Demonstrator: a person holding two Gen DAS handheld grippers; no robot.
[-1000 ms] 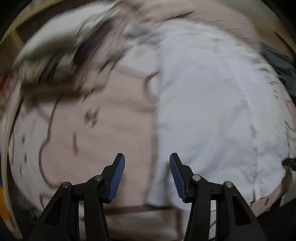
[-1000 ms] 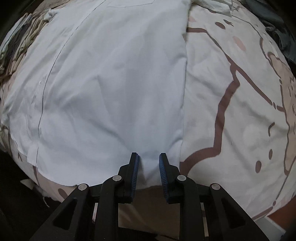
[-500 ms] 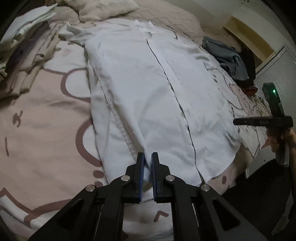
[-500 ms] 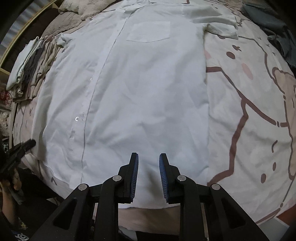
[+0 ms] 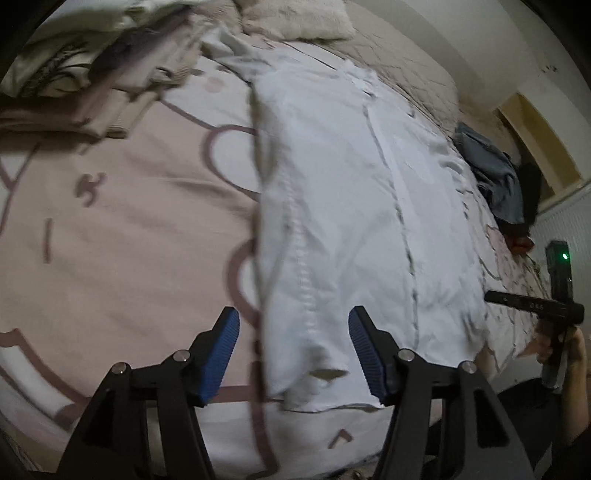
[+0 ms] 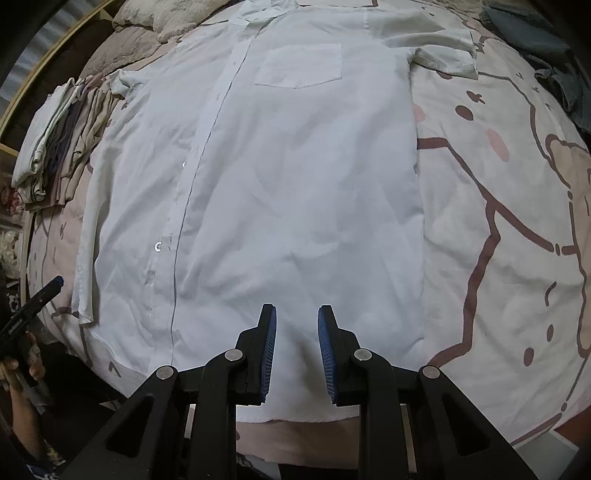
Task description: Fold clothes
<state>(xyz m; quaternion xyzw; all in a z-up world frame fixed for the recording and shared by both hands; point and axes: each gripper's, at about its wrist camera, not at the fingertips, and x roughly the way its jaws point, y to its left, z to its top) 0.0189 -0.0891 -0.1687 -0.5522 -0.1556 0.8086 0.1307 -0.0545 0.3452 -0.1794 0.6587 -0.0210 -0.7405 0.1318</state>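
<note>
White shirt (image 6: 295,192) flat on bedspread (image 6: 498,221), front up, collar at 12, hem at 6. Left gripper (image 5: 293,345) wide open, empty, over shirt's hem corner at 6. Right gripper (image 6: 295,347) part open, empty, above hem. Folded stack (image 6: 55,144) at 9, dark clothes (image 5: 495,177) at 3.

One white shirt (image 6: 280,177) lies on one bed (image 6: 517,229). One stack of folded clothes (image 6: 62,136), one cushion (image 5: 295,18), one dark garment heap (image 5: 495,177), two grippers.
</note>
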